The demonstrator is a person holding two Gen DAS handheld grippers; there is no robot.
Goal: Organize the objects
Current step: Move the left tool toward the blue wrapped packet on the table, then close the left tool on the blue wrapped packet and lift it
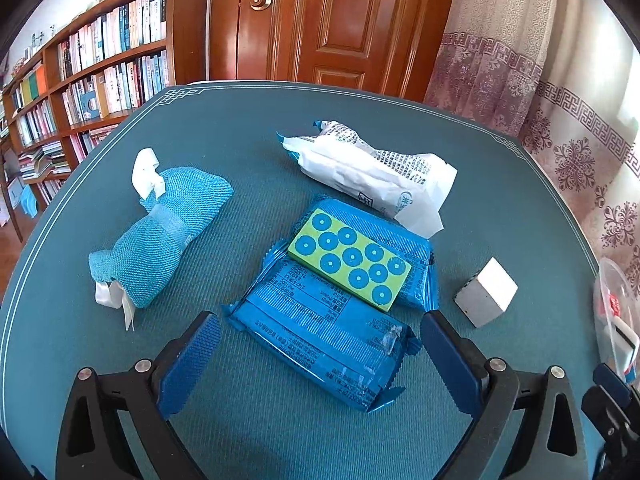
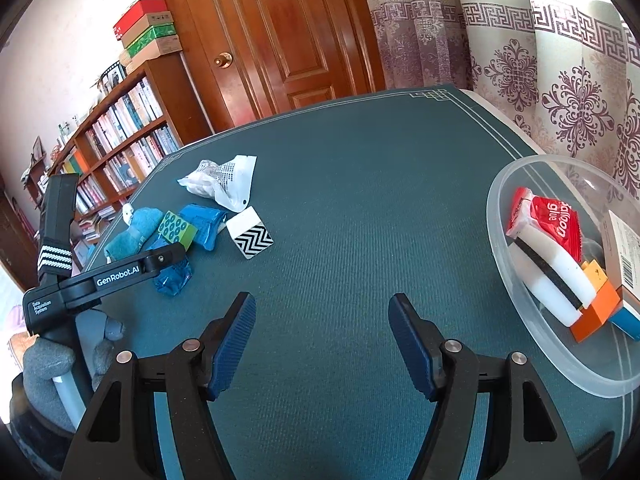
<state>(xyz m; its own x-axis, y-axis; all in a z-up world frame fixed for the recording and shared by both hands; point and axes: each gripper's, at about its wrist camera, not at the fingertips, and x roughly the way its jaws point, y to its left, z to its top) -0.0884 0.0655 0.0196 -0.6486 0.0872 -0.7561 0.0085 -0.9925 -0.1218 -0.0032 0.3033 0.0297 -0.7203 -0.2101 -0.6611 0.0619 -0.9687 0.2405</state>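
My left gripper is open, its fingers either side of a blue snack packet lying flat on the teal table. A green block with blue studs lies on a second blue packet just behind. A blue woven pouch lies to the left, a white crumpled bag behind, a white cube to the right. My right gripper is open and empty over bare table. In its view the left gripper reaches over the same cluster beside the zigzag cube.
A clear plastic bowl at the right table edge holds a red balloon-glue packet, a white sponge and an orange block. The bowl's edge shows in the left wrist view. Bookshelves, a door and curtains stand behind.
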